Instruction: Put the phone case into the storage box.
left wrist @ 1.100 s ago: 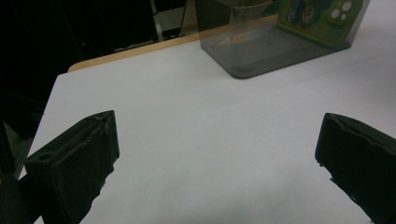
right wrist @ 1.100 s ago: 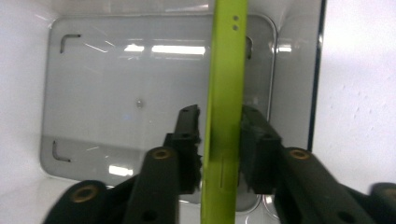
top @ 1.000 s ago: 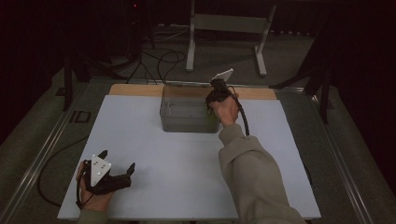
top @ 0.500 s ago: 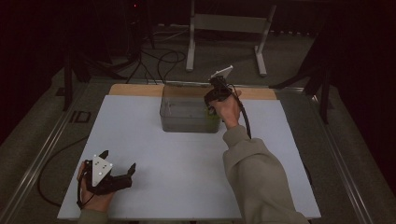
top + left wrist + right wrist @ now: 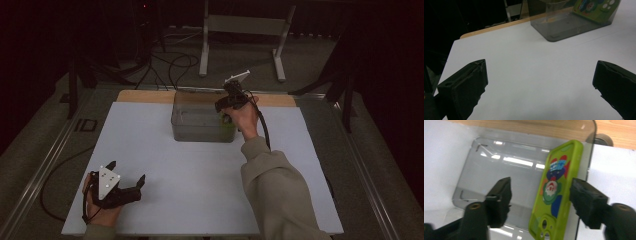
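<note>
Your tabletop is covered by a smooth, matt white sheet; a strip of bare, light wood shows along its far edge. The bin you work over is clear, smoke-tinted plastic, glossy, with bright glare streaks on its floor. Inside it, the phone case looks like soft, satin-finished lime-green plastic or rubber with a printed cartoon design. Your right tongs and left tongs have matt black plastic jaws, slightly rough at the edges. Your sleeve is beige cloth, matt and soft.
</note>
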The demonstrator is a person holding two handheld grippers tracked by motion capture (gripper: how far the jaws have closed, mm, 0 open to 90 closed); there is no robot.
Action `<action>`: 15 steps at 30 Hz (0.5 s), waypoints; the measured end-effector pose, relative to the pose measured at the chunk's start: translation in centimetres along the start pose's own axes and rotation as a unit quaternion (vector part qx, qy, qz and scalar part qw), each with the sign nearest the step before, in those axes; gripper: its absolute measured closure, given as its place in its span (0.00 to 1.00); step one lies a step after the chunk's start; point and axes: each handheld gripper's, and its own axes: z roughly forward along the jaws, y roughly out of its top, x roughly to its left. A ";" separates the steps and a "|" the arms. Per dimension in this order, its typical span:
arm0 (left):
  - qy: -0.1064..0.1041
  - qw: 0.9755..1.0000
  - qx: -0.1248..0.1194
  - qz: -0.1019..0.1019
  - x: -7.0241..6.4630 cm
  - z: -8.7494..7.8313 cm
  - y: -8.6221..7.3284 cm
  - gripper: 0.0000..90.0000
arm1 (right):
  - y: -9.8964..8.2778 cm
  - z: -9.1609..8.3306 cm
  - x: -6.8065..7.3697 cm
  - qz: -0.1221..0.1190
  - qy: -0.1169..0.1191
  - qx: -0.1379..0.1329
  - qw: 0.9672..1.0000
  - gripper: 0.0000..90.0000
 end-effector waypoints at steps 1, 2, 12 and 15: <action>0.000 1.000 0.000 0.000 0.0 0.0 0.0 0.01 | 0.0 0.0 0.0 0.000 0.000 0.000 1.000 0.33; 0.000 1.000 0.000 0.000 0.0 0.0 0.0 0.01 | -0.1 -0.1 0.1 -0.004 0.003 -0.004 1.000 0.31; 0.002 1.000 0.001 0.000 -0.1 0.1 0.0 0.00 | -2.2 -1.2 0.6 -0.046 0.015 -0.068 0.997 0.16; 0.002 1.000 0.002 0.000 -0.1 0.1 0.0 0.00 | -3.1 -1.8 0.4 -0.050 0.021 -0.096 0.994 0.16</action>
